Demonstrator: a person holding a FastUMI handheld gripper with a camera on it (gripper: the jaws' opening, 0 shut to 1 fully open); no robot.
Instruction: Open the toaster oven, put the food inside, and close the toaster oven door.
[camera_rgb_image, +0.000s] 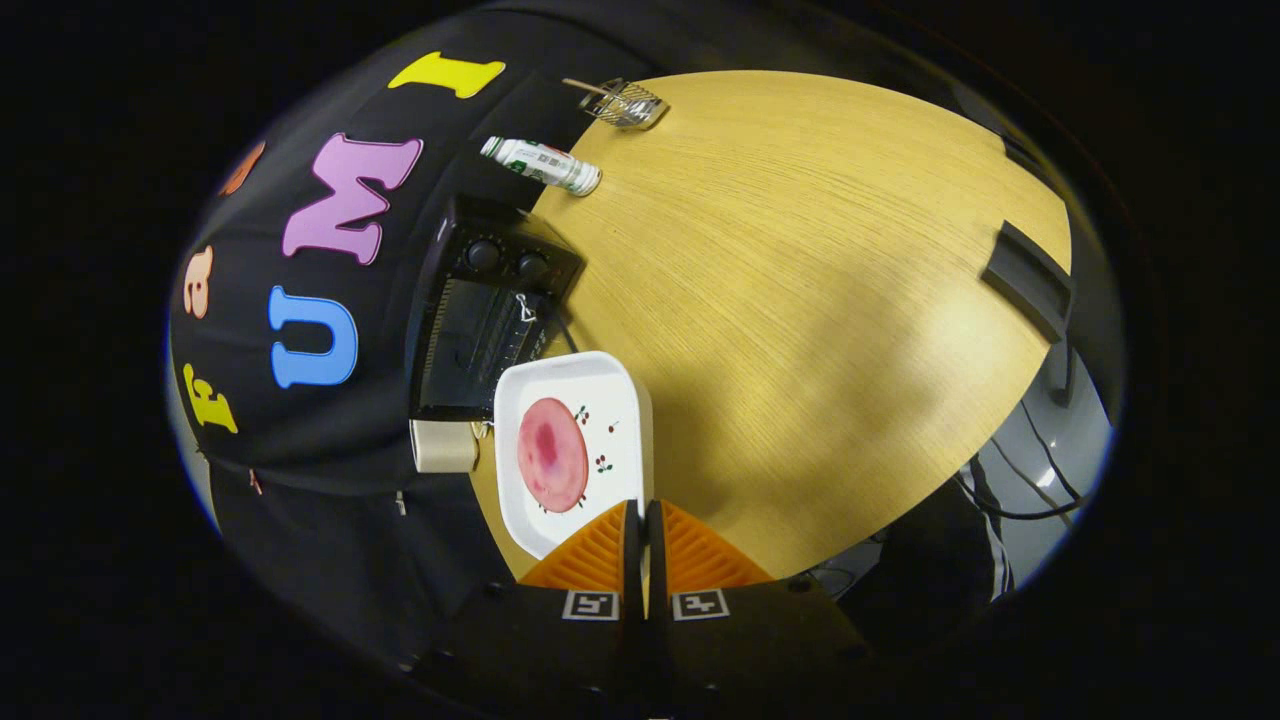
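We see the gripper (641, 520) with its fingers pressed together, holding nothing, their tips at the near edge of a white plate (610, 395) carrying a round pink slice of food (552, 454). Just beyond the plate, the black toaster oven (480, 320) stands on the wooden table (800, 300) with its door closed, and a bottle (540, 164) lies farther off.

My gripper (643, 520): two fingers (600, 555), wedge-shaped, faces ribbed with fine parallel ridges, tapering toward the tips. Inner edges run straight and lie side by side with a thin slit between them (closed, nothing gripped). Each finger base carries a square black-and-white marker tag on a white patch. Body behind the tags is dark, matte, with small round screw heads.
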